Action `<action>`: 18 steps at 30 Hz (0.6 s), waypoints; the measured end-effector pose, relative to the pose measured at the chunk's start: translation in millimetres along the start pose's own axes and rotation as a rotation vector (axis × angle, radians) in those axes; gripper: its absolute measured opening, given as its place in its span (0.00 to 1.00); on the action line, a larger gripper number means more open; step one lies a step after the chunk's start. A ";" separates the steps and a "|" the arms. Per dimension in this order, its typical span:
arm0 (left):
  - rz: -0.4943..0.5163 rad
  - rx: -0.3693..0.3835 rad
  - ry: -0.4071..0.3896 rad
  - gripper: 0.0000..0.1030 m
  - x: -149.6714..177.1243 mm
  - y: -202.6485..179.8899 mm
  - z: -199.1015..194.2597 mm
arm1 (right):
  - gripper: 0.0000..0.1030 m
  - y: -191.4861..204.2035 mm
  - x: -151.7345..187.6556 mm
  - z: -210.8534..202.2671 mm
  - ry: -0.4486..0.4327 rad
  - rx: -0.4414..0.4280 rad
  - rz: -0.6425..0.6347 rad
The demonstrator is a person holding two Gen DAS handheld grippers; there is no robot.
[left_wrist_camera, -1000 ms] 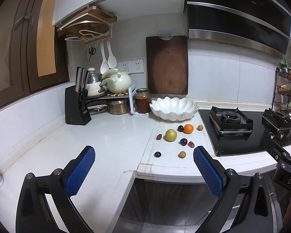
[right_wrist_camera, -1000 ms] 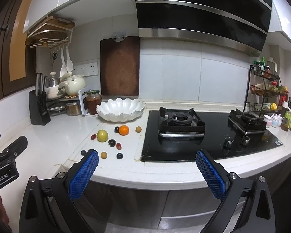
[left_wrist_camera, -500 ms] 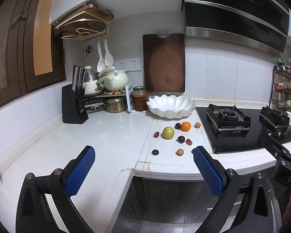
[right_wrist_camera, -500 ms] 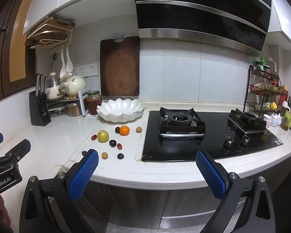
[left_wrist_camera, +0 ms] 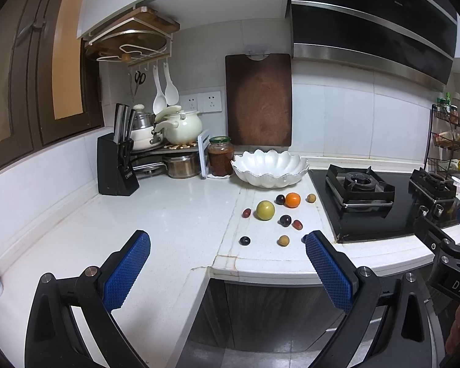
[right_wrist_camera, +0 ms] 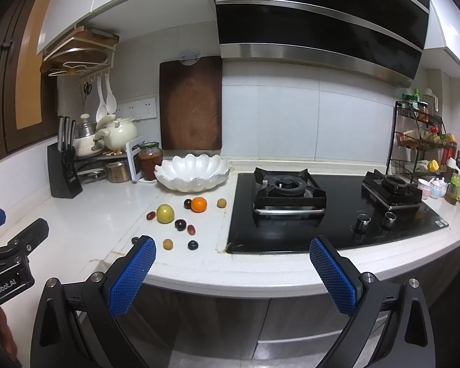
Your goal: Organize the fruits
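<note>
Several small fruits lie loose on the white counter in front of a white scalloped bowl (left_wrist_camera: 270, 168): a yellow-green one (left_wrist_camera: 265, 210), an orange (left_wrist_camera: 292, 200), dark plums (left_wrist_camera: 285, 220) and small tan and red ones. The bowl (right_wrist_camera: 193, 174) shows no fruit inside. My left gripper (left_wrist_camera: 227, 245) is open and empty, held off the counter's front edge, short of the fruits. My right gripper (right_wrist_camera: 231, 248) is open and empty, in front of the counter edge, with the fruits (right_wrist_camera: 165, 213) ahead to its left.
A black gas hob (right_wrist_camera: 322, 205) lies right of the fruits. A knife block (left_wrist_camera: 115, 165), pots, a jar (left_wrist_camera: 220, 160) and a leaning cutting board (left_wrist_camera: 259, 99) stand along the back wall. A spice rack (right_wrist_camera: 420, 141) and bottles stand at far right.
Both grippers have drifted slightly; the left view has shifted a little so the fruits sit lower-left. Nothing was grasped or moved.
</note>
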State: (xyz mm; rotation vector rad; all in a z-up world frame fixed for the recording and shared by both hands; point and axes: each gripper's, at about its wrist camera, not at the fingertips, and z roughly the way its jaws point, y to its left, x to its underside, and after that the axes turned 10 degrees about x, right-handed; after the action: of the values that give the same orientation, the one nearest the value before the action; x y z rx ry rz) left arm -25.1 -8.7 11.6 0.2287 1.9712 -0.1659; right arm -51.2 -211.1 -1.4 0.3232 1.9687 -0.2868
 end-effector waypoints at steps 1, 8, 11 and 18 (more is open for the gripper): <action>0.000 0.001 0.000 1.00 0.0 -0.7 0.1 | 0.99 0.4 0.5 -0.3 -0.002 0.002 0.000; 0.002 0.004 0.004 1.00 -4.1 -1.6 0.8 | 0.99 -1.5 0.6 1.8 0.009 -0.001 0.004; 0.004 0.005 0.004 1.00 -4.8 -2.8 1.3 | 0.99 -1.8 -0.4 2.5 0.011 0.000 0.005; 0.007 0.010 0.011 1.00 -9.7 -6.9 7.1 | 0.99 -4.9 -1.6 6.2 0.014 0.005 0.004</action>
State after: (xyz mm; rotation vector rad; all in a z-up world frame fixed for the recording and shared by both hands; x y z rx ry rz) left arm -16.6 -17.8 17.8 0.2440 1.9811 -0.1702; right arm -47.0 -218.0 -2.1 0.3330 1.9808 -0.2884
